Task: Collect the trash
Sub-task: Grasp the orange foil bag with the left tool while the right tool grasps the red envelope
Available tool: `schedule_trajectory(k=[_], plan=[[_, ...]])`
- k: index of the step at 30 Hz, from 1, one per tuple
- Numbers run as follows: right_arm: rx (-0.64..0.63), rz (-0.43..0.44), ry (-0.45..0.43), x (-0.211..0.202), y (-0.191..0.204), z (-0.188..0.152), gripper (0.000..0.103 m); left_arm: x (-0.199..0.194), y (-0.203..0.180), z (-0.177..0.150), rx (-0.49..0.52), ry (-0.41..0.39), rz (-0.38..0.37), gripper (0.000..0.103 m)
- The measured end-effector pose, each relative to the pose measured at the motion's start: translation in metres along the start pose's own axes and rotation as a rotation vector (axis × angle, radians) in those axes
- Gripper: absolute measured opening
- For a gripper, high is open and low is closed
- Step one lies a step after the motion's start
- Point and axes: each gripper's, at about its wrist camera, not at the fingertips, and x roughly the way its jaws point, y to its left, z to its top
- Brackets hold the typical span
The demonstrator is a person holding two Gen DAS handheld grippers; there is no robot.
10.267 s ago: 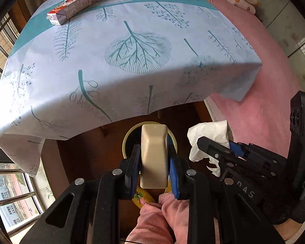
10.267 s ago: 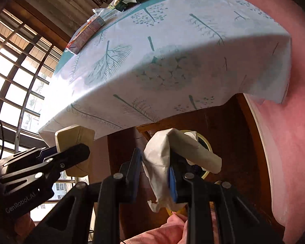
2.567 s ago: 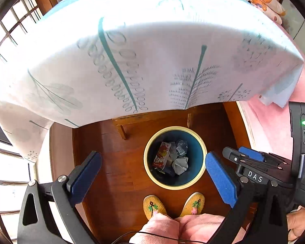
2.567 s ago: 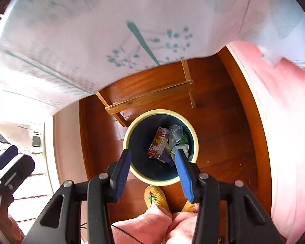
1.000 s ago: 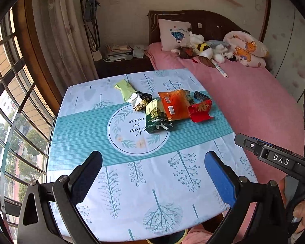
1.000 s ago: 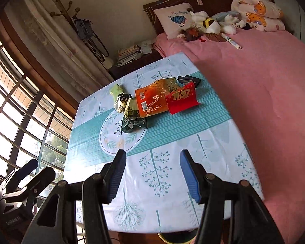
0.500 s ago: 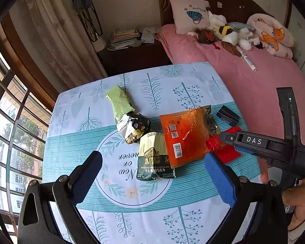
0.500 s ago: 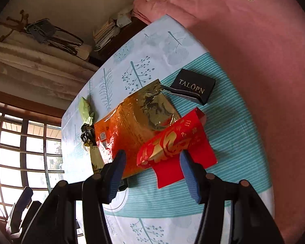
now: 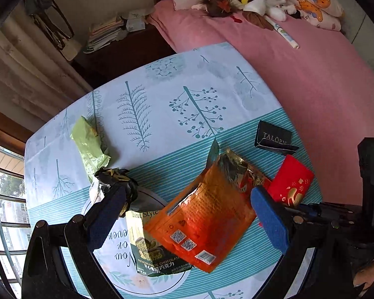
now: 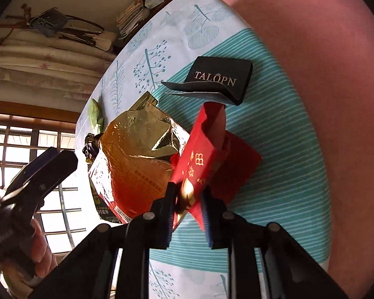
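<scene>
The right gripper [image 10: 187, 199] has its jaws pinched on the near corner of the red envelope [image 10: 204, 154], which stands up off the tablecloth [image 10: 274, 129] — a thin hold on a stiff, slick paper edge. The left gripper [image 9: 184, 214] hangs spread wide and empty over the orange snack bag [image 9: 204, 214], one pad close to the crumpled black wrapper [image 9: 117, 182].

Here is the risk: the envelope looks folded or doubled, and only its corner sits between the pads, so a quick lift could let it swivel or slide out. It also leans against the gold-lined mouth of the orange bag, and a drag sideways could nudge that bag along the cloth.

On the left, the orange bag overlaps the green chocolate pouch [image 9: 152, 246] — closing there might catch both, or only crease the top layer. Whether the bag lies flat enough to pinch is hard to judge from this angle.

The black TALOPN card [image 10: 219, 79] and the light green wrapper [image 9: 89, 147] lie apart from both grippers, untouched.
</scene>
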Motion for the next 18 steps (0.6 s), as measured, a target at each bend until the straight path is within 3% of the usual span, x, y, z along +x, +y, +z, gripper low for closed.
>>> schedule_trajectory(k=[3,8,10,14,18], plan=[[-0.030,-0.001,-0.011,-0.008,-0.003,-0.001,0.015,0.022,-0.002,0.006,0.003,0.061,-0.062,0.100],[-0.035,0.008,-0.008,-0.011,-0.012,0.000,0.013,0.057,-0.009,0.004,0.021,0.157,-0.091,0.100],[-0.035,0.011,-0.004,-0.010,-0.014,0.000,0.013,0.065,-0.012,0.001,0.023,0.180,-0.114,0.093],[-0.025,0.021,0.004,-0.004,-0.014,0.004,0.013,0.076,-0.023,-0.005,0.039,0.230,-0.159,0.066],[-0.028,0.026,0.012,0.000,-0.017,0.004,0.013,0.074,-0.034,-0.015,0.037,0.236,-0.185,0.059]])
